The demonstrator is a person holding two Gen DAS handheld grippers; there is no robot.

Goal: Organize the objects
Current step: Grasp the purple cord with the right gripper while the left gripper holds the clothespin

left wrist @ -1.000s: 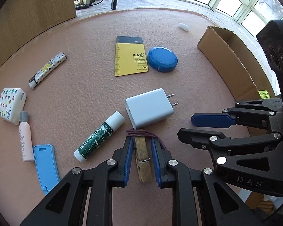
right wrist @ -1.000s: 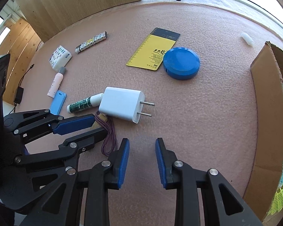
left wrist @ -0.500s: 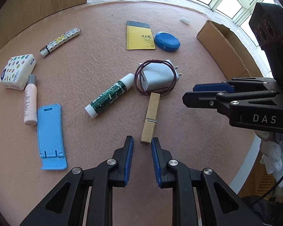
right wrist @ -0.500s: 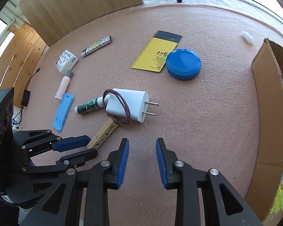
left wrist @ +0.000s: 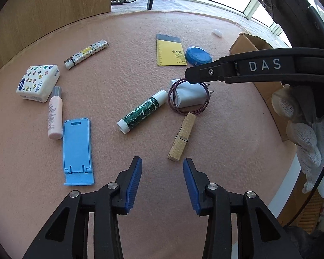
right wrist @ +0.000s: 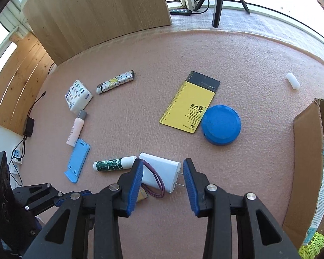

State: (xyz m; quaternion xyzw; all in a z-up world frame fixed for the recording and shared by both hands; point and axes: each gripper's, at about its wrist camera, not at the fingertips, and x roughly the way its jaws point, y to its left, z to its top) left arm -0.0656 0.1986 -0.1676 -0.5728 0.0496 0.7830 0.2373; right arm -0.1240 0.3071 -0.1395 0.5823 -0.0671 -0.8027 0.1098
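My left gripper (left wrist: 162,166) hovers over bare mat, its jaws opening with nothing between them. Just ahead of it a wooden clothespin (left wrist: 182,137) lies flat. Beyond that sits a white plug charger (left wrist: 190,96) with a purple rubber band (left wrist: 172,105) looped round it. My right gripper (right wrist: 162,170) hangs above the charger (right wrist: 162,168). Its jaws are opening, and its pads stand either side of the charger without pressing on it. A green lip balm tube (left wrist: 140,112) lies left of the charger.
On the pink mat lie a blue phone stand (left wrist: 77,151), a pink bottle (left wrist: 55,112), a tissue pack (left wrist: 38,83), a patterned lighter (left wrist: 86,54), a yellow card (right wrist: 190,108), a blue lid (right wrist: 221,127) and a white cap (right wrist: 292,81). A cardboard box (right wrist: 306,151) stands right.
My left gripper let go of the clothespin, drew back and up, then opened its jaws. The rubber band now rings the charger. My right gripper moved over the charger and widened.
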